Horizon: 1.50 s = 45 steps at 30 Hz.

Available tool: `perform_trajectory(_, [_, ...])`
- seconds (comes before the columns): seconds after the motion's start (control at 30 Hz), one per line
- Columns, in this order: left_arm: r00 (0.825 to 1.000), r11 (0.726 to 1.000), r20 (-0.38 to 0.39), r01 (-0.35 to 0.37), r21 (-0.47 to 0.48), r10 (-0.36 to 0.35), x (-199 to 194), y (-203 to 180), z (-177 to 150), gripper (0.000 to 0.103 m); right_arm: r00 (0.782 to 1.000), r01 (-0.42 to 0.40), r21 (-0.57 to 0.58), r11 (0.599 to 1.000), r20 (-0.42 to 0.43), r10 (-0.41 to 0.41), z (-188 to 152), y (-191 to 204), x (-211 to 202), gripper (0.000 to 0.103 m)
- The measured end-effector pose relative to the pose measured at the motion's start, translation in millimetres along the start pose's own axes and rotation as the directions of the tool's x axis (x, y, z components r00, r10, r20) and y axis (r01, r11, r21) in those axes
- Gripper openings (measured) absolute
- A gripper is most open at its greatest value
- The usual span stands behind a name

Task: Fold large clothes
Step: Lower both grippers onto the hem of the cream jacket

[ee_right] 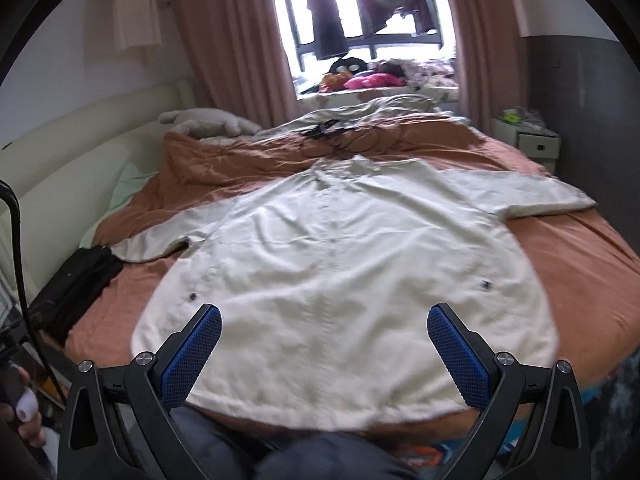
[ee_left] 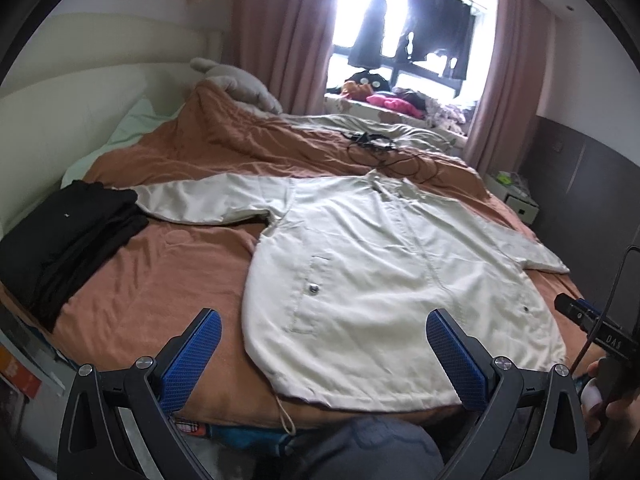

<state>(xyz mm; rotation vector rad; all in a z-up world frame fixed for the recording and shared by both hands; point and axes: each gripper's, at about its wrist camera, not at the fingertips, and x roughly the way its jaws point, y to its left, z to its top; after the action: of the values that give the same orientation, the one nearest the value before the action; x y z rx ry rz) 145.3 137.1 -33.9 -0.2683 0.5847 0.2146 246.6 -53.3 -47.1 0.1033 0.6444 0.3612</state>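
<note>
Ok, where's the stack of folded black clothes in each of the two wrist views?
Left wrist view: black clothes stack at the left edge, beside the cream jacket's sleeve end.
Right wrist view: black clothes stack at lower left, partly cut off by the frame.
Shared landmark: the window with pink curtains.

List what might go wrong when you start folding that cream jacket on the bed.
1. The jacket's left sleeve end lies against the folded black clothes; pulling it in may drag that stack apart.
2. The hem sits at the bed edge with a drawstring hanging off, so the jacket could slide down.
3. Black cables lie just past the collar and might snag.
</note>
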Motion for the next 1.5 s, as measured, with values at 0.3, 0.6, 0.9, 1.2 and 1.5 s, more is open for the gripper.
perform_trajectory(0.3, [0.995, 0.994, -0.038, -0.089, -0.058, 0.087, 50, 36, 28, 0.103, 0.998, -0.061, -0.029, 0.998, -0.016, 0.06, 35, 52, 83, 0.103])
perform_trajectory(0.6, [0.986, 0.982, -0.035, -0.166, -0.093, 0.163, 82, 67, 60, 0.103, 0.988, -0.154, 0.002, 0.988, -0.027, 0.154, 71, 97, 155, 0.103])
perform_trajectory(0.9, [0.971, 0.963, -0.05, -0.236, -0.127, 0.232, 119, 111, 90, 0.103, 0.967, -0.24, 0.057, 0.969, -0.074, 0.244, 92, 122, 209, 0.103])
perform_trajectory(1.2, [0.969, 0.951, -0.065, -0.247, -0.187, 0.239, 167, 161, 118, 0.094, 0.955, -0.28, 0.059, 0.958, -0.088, 0.284, 117, 143, 252, 0.103])
perform_trajectory(1.5, [0.959, 0.901, -0.154, -0.275, -0.334, 0.236, 229, 230, 125, 0.078, 0.93, -0.29, 0.104, 0.951, -0.204, 0.305, 120, 157, 322, 0.057])
